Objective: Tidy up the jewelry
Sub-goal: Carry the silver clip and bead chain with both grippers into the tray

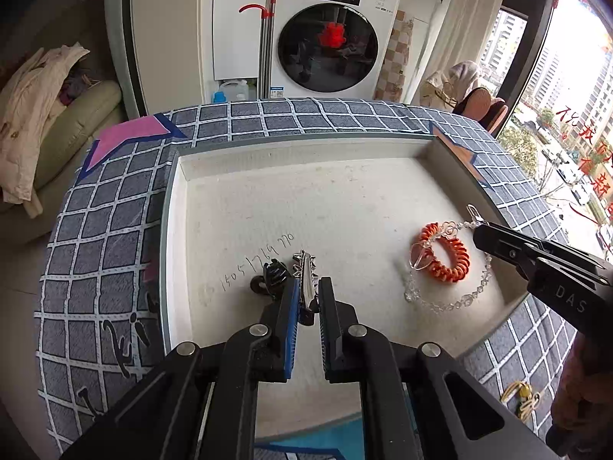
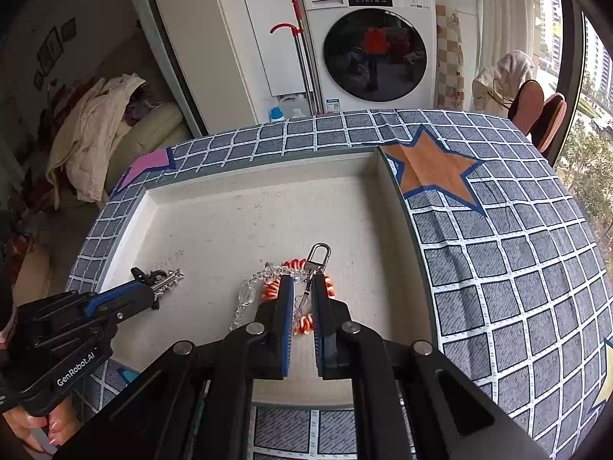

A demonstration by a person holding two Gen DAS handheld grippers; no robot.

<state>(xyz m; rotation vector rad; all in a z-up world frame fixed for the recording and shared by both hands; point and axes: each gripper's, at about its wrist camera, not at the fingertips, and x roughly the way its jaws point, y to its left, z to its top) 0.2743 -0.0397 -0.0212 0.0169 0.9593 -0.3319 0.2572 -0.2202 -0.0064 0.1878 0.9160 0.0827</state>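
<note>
A white shallow tray (image 1: 306, 153) lies on the checked cloth. My left gripper (image 1: 306, 287) is shut on a silver spiked hair clip (image 1: 306, 272), low over the tray; a black claw clip (image 1: 270, 276) lies just left of it. My right gripper (image 2: 302, 285) is shut on the crystal bead chain (image 2: 264, 274) near its silver clasp (image 2: 318, 257), above an orange coil bracelet (image 2: 302, 326). In the left wrist view the bracelet (image 1: 448, 264) and chain (image 1: 452, 303) lie at the tray's right side, with the right gripper (image 1: 479, 235) at the clasp.
Handwritten numbers (image 1: 253, 264) mark the tray floor. A yellow item (image 1: 521, 398) lies on the cloth (image 2: 498, 268) right of the tray. A washing machine (image 2: 375, 42) and sofa with clothes (image 2: 95, 134) stand beyond the table.
</note>
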